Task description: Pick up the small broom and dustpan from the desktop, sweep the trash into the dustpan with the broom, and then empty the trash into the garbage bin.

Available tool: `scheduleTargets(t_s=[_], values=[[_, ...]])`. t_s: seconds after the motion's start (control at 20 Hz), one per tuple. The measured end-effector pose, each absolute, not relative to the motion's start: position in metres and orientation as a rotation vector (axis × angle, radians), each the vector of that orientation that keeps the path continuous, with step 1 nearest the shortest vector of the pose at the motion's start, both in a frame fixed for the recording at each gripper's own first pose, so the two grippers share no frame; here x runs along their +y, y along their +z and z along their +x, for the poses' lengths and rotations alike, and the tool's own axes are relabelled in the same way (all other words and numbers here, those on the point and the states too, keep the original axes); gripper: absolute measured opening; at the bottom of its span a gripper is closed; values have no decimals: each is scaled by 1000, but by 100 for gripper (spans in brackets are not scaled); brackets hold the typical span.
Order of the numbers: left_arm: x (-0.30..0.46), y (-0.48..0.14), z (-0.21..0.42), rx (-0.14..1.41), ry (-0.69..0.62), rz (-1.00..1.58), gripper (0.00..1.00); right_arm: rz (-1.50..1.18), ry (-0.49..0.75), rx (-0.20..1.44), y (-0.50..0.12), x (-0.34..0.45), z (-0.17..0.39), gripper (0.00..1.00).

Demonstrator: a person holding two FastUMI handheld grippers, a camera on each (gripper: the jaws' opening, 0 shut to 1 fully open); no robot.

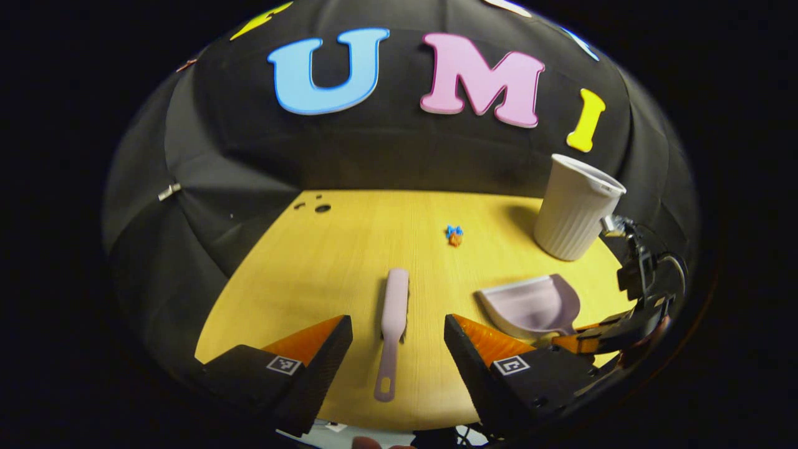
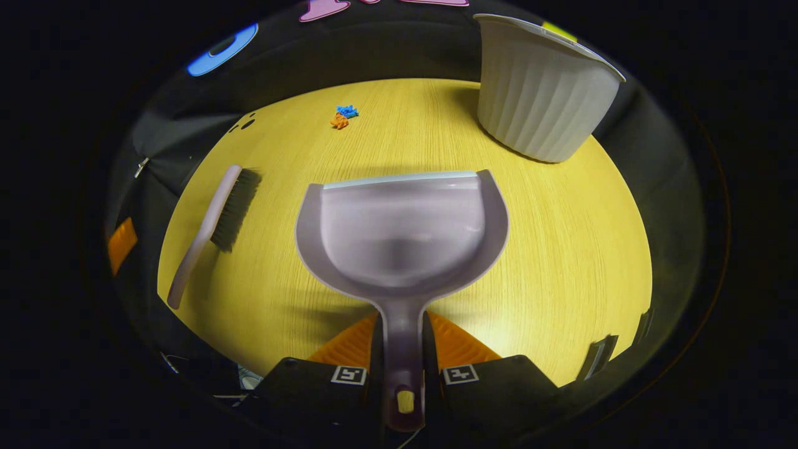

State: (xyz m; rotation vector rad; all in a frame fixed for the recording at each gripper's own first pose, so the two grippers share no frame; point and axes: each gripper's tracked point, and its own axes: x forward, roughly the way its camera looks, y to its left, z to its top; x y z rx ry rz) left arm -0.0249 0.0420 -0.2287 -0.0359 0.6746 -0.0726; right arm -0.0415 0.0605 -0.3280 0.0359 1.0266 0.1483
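The right claw (image 2: 402, 349) pinches the dustpan (image 2: 402, 231) handle at bottom centre, its end hidden between the fingers. The left claw (image 1: 398, 340) is spread around the broom (image 1: 393, 324) on the worktop (image 1: 349, 249); bristles unseen there. The trash (image 1: 454, 235) is too small to make out.

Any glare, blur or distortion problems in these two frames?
Left gripper view: fisheye bends the table edge; broom and trash sharp, soft shadow beside the bin. Right gripper view: dustpan slightly soft up close, mild sheen inside, shadow ahead of its lip; no harsh glare.
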Motion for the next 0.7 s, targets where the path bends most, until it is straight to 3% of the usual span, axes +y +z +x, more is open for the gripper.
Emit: scheduleTargets(t_s=[0.5,0.7], values=[[52,-311,-13,959,-85,-34,95,36,154,1046,-326,51,-48,29],[53,-327,-4,987,-84,-41,87,30,154,1050,-326,50,-45,29]])
